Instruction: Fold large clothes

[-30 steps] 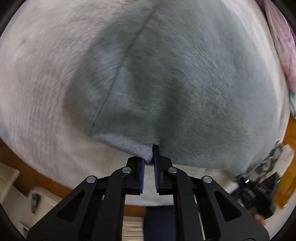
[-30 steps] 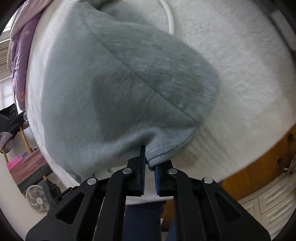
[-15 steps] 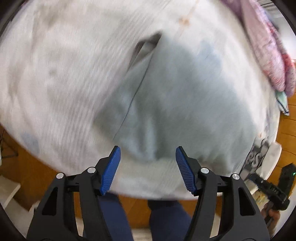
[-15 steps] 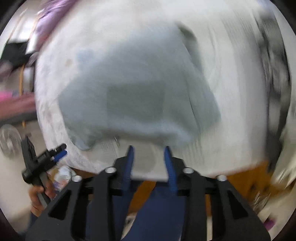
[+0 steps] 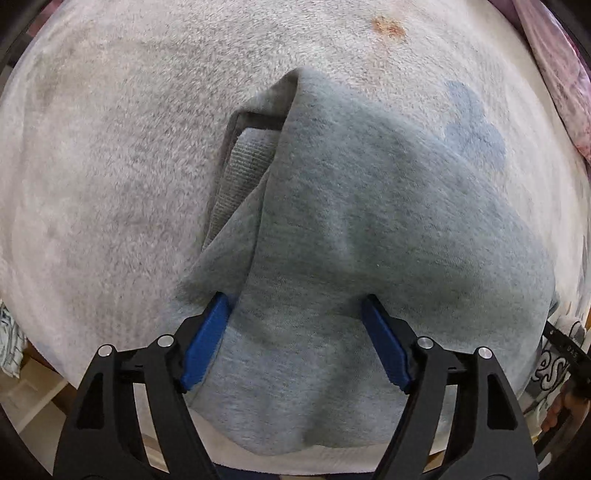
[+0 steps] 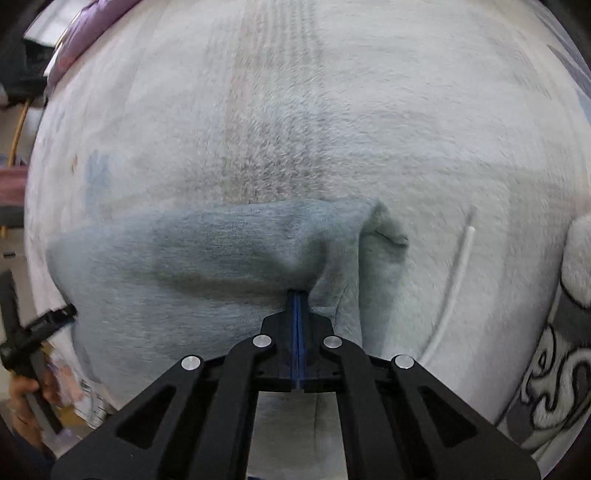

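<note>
Already doubled into a thick grey garment [image 5: 369, 229] lying on the fluffy white blanket [image 5: 110, 166], left gripper [image 5: 295, 314] spread wide over its near edge, right gripper [image 6: 297, 295] pressed together on a fold, likely one more fold left.

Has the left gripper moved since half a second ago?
Yes. The left gripper has come forward over the grey garment; the orange stain sits nearer.

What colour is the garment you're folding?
Plain light grey-blue, no pattern; the garment shows best in the left wrist view.
</note>
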`<state>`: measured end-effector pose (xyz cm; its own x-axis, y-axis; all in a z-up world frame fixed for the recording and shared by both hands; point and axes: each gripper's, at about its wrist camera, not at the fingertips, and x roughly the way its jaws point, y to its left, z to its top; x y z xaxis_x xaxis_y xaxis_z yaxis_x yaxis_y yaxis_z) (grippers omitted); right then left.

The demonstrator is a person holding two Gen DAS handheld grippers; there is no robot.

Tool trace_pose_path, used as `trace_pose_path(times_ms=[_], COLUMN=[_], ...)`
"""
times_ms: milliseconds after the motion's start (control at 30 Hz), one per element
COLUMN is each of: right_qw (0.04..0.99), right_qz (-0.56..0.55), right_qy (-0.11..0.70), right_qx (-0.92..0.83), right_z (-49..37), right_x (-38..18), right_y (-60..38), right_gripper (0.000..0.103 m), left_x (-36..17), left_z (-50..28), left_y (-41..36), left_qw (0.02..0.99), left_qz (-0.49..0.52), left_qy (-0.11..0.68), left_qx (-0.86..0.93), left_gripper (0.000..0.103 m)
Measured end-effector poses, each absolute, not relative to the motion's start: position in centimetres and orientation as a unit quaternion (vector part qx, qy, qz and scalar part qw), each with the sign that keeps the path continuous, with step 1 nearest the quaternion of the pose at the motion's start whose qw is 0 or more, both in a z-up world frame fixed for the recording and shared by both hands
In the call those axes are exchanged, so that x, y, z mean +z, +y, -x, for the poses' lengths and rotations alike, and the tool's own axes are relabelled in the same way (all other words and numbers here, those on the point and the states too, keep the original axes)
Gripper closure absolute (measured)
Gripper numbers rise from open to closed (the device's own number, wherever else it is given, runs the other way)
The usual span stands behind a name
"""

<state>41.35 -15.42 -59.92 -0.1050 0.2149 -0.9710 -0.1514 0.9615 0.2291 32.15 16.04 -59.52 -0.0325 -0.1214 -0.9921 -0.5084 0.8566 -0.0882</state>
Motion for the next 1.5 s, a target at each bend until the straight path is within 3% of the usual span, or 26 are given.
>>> trace_pose_path(times_ms=[167,233,333,533,600,933,1200,1267,1333,1500], right_qw=[0.691,0.696,0.688,0.689,0.688,0.667,0.678,0.677,0.671,0.656], right_qz=[0.005,-0.013,-0.031,0.057,0.038,-0.039,-0.038,-0.039,-0.053,-0.074], right_qy=[0.709,0.693,0.690,0.700,0.706,0.729,0.723,0.722,0.725,0.736], right_qx=[0.143,0.187,0.223,0.178,0.163,0.151,0.128,0.138,0.146,0.148], right_z=[-40.3,-39.3,-38.5,-38.5,-39.0,-34.6,-30.5,-30.9,-31.3,-32.2], right_x=[-53.7,-51.1,-50.4,-56.7,-58.9,-54.9,-59.3,-59.5,-59.6,-59.9], right_y=[-11.7,-8.4,-4.0,2.1,1.4,-1.8,-3.8,-4.0,-4.6,-5.9], right_gripper=[0.101,0.101,0.101,0.103,0.103,0.103,0.103,0.103,0.103,0.103], left_x=[-57.3,-56.2,-55.3,-56.3,-56.6,-59.6,-61.8,-61.4,-59.8,-60.6], left_z=[-31.1,-29.8,-27.9,-24.2,-22.7,-19.7,-21.4,-22.8,-22.5,-22.6], left_y=[17.3,18.5,20.4,24.6,25.5,24.7,21.8,20.7,21.1,23.0], left_qw=[0.667,0.668,0.663,0.641,0.636,0.616,0.626,0.649,0.671,0.637], left_qz=[0.289,0.342,0.395,0.414,0.421,0.443,0.400,0.393,0.388,0.454], left_qy=[0.672,0.647,0.620,0.629,0.630,0.645,0.664,0.647,0.629,0.622], left_qx=[0.138,0.134,0.138,0.150,0.149,0.096,0.078,0.073,0.066,0.043], left_gripper=[0.027,0.019,0.019,0.019,0.019,0.019,0.017,0.020,0.031,0.030])
